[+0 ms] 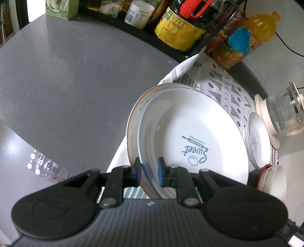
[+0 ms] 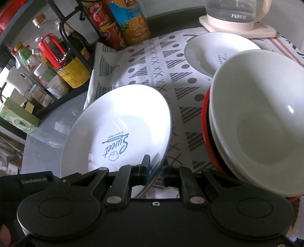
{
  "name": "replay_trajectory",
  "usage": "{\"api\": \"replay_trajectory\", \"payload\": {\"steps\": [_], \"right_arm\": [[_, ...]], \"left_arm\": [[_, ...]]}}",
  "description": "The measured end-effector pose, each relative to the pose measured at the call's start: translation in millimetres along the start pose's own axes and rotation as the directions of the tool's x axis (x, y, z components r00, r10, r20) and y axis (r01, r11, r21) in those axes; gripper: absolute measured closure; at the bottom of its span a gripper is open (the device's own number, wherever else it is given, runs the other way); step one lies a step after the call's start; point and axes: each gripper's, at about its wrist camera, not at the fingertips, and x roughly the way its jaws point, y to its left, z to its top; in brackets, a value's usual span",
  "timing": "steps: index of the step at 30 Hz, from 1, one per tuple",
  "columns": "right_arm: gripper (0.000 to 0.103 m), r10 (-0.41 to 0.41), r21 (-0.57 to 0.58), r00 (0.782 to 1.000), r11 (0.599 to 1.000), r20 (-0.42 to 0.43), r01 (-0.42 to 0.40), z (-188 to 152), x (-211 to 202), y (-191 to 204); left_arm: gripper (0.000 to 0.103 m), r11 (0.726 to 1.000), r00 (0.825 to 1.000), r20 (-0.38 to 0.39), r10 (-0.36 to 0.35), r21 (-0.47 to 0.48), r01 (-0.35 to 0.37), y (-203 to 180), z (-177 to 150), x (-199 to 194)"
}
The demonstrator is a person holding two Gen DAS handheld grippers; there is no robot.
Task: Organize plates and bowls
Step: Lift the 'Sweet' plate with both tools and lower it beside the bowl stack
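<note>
A white "Sweet Bakery" plate (image 1: 190,136) rests on a larger brown-rimmed plate (image 1: 133,121) over a patterned cloth. My left gripper (image 1: 149,173) has its blue pads on either side of the rims, with a gap at the right pad. In the right wrist view, my right gripper (image 2: 154,173) grips the near rim of the same white plate (image 2: 117,131), which is tilted. A stack of white bowls (image 2: 256,117) with a red one below sits at the right. A second small white plate (image 2: 218,53) lies further back.
A patterned cloth (image 2: 157,62) covers the grey table (image 1: 76,76). A black rack of sauce bottles (image 2: 62,57), juice bottles (image 2: 131,19) and a glass kettle on its base (image 2: 235,17) stand at the back. Water bottles (image 1: 43,167) lie on the floor.
</note>
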Motion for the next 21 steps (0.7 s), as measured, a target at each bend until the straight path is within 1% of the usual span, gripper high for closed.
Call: {"api": "replay_trajectory", "payload": {"steps": [2, 5, 7, 8, 10, 13, 14, 18, 20, 21], "right_arm": [[0.092, -0.002, 0.001, 1.000, 1.000, -0.002, 0.002, -1, 1, 1], [0.092, -0.011, 0.002, 1.000, 1.000, -0.001, 0.011, -1, 1, 2], [0.091, -0.018, 0.006, 1.000, 1.000, -0.003, 0.018, -1, 3, 2], [0.091, -0.022, 0.007, 1.000, 1.000, -0.005, 0.022, -1, 3, 3], [0.089, -0.032, 0.009, 0.999, 0.999, -0.013, 0.033, -2, 6, 2], [0.088, -0.040, 0.004, 0.999, 0.999, -0.012, 0.040, -2, 8, 3], [0.088, -0.041, 0.004, 0.999, 0.999, -0.016, 0.041, -2, 9, 4], [0.087, -0.039, 0.013, 0.999, 0.999, -0.026, 0.040, 0, 14, 4], [0.086, -0.052, -0.012, 0.998, 0.999, -0.023, 0.052, 0, 17, 8], [0.084, -0.053, -0.029, 0.998, 0.998, -0.016, 0.052, 0, 17, 10]], "left_arm": [[0.085, 1.000, 1.000, 0.000, 0.017, -0.004, -0.017, -2, 1, -3], [0.077, 1.000, 0.999, 0.012, 0.030, 0.004, -0.030, -5, 1, -7], [0.058, 0.998, 0.997, 0.031, 0.067, 0.013, -0.067, -6, 1, -10], [0.056, 0.996, 0.995, 0.044, 0.085, 0.019, -0.086, -5, 0, -11], [0.055, 0.993, 0.993, 0.042, 0.114, 0.006, -0.114, 0, 1, -9], [0.054, 0.995, 0.995, -0.008, 0.095, -0.033, -0.095, 11, 0, 4], [0.054, 0.995, 0.996, -0.013, 0.090, -0.045, -0.090, 15, 0, 7], [0.054, 0.995, 0.997, -0.004, 0.078, -0.057, -0.078, 19, -2, 13], [0.054, 0.994, 0.996, 0.001, 0.090, -0.055, -0.089, 20, 0, 13], [0.054, 0.994, 0.996, 0.006, 0.093, -0.055, -0.093, 21, 0, 13]]}}
